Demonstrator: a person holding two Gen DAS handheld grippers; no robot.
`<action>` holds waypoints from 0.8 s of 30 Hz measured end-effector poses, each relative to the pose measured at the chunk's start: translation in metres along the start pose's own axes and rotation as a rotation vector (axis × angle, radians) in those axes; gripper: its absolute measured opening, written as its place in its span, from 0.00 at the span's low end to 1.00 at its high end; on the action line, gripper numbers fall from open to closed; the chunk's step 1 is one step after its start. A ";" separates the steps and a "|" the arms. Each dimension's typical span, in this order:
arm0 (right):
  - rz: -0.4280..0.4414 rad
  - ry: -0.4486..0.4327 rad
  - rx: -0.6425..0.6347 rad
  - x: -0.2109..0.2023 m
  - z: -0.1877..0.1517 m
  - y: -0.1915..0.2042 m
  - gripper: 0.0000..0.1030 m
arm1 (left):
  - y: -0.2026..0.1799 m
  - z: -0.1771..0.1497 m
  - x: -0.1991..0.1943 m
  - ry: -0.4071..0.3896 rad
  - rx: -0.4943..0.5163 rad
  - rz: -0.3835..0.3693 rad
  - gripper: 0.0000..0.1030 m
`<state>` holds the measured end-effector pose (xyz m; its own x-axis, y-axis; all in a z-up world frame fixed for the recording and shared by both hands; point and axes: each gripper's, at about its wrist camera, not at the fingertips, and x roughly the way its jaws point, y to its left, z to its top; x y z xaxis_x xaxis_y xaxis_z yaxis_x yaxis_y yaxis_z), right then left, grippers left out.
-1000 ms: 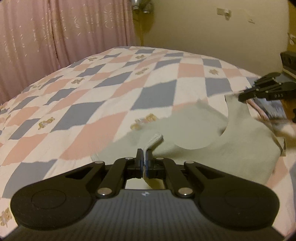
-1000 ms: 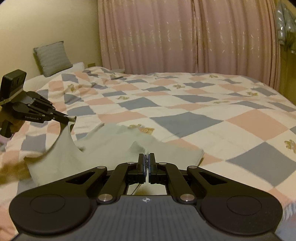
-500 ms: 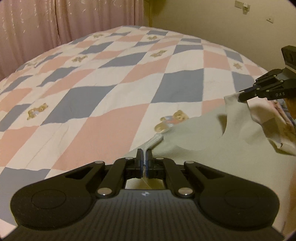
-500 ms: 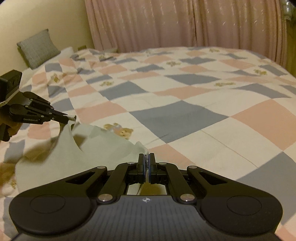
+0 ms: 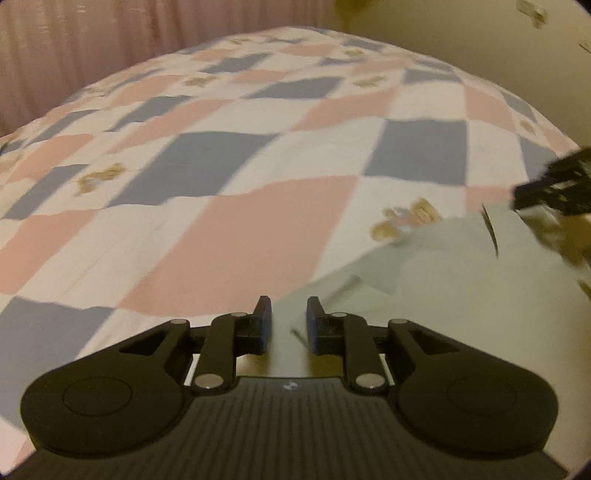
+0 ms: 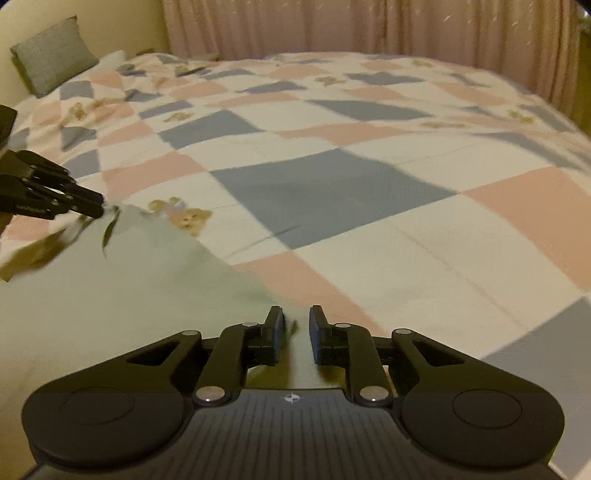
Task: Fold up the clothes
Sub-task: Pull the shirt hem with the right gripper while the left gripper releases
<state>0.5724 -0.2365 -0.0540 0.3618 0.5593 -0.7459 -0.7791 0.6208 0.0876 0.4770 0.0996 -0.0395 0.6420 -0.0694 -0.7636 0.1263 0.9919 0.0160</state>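
A pale green garment [image 5: 447,269] lies spread on the checked quilt [image 5: 251,225], with my left gripper [image 5: 289,318] open over its near edge and nothing held between the fingers. The right wrist view shows the same garment [image 6: 110,295] flat at the lower left. My right gripper [image 6: 296,328] stands open above a corner of it, the cloth loose under the gap. Each gripper appears in the other's view: the right one [image 5: 524,195] at the far right, the left one [image 6: 96,206] at the far left, both blurred at the garment's upper edge.
The bed quilt [image 6: 332,192] of pink, blue and white squares with teddy bears stretches far ahead. A grey pillow [image 6: 51,55] leans at the head of the bed. Pink curtains [image 6: 369,26] hang behind, and a cream wall [image 5: 461,33] stands at the back right.
Both grippers were shut on the garment's edges and carried it forward and down. Now both have opened and the cloth lies released on the quilt.
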 end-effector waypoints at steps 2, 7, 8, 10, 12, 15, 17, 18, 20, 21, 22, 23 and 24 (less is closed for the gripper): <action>-0.024 -0.023 0.003 -0.017 -0.001 0.000 0.20 | -0.001 0.000 -0.019 -0.028 -0.013 0.023 0.16; 0.030 -0.061 0.089 -0.084 -0.024 0.020 0.21 | -0.033 -0.017 -0.074 -0.052 -0.008 0.011 0.20; 0.044 -0.055 0.097 -0.097 -0.034 0.029 0.24 | -0.040 -0.024 -0.077 -0.040 -0.004 0.008 0.21; 0.065 -0.037 0.100 -0.118 -0.052 0.050 0.30 | -0.053 -0.038 -0.084 -0.015 0.003 0.001 0.22; 0.090 -0.009 0.116 -0.133 -0.071 0.068 0.40 | -0.067 -0.052 -0.090 0.009 0.010 -0.006 0.22; 0.116 0.026 0.152 -0.139 -0.093 0.086 0.47 | -0.087 -0.074 -0.101 0.046 0.020 -0.017 0.23; 0.097 0.036 0.174 -0.136 -0.101 0.090 0.46 | -0.100 -0.088 -0.107 0.071 0.027 -0.024 0.23; 0.111 0.034 0.216 -0.134 -0.103 0.086 0.44 | -0.105 -0.095 -0.109 0.084 0.029 -0.024 0.22; 0.139 0.029 0.303 -0.132 -0.108 0.076 0.15 | -0.105 -0.106 -0.107 0.105 0.026 -0.010 0.22; 0.154 0.021 0.349 -0.133 -0.109 0.070 0.15 | -0.103 -0.111 -0.107 0.111 0.024 -0.002 0.22; 0.159 0.007 0.397 -0.136 -0.112 0.063 0.15 | -0.102 -0.115 -0.107 0.113 0.023 0.004 0.23; 0.164 -0.007 0.446 -0.140 -0.115 0.056 0.15 | -0.100 -0.118 -0.107 0.113 0.021 0.012 0.23; 0.152 -0.009 0.489 -0.143 -0.119 0.050 0.14 | -0.099 -0.120 -0.108 0.111 0.017 0.018 0.23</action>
<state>0.4213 -0.3507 -0.0215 0.2690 0.6663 -0.6955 -0.4932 0.7155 0.4948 0.3044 0.0222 -0.0357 0.5563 -0.0380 -0.8301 0.1289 0.9908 0.0410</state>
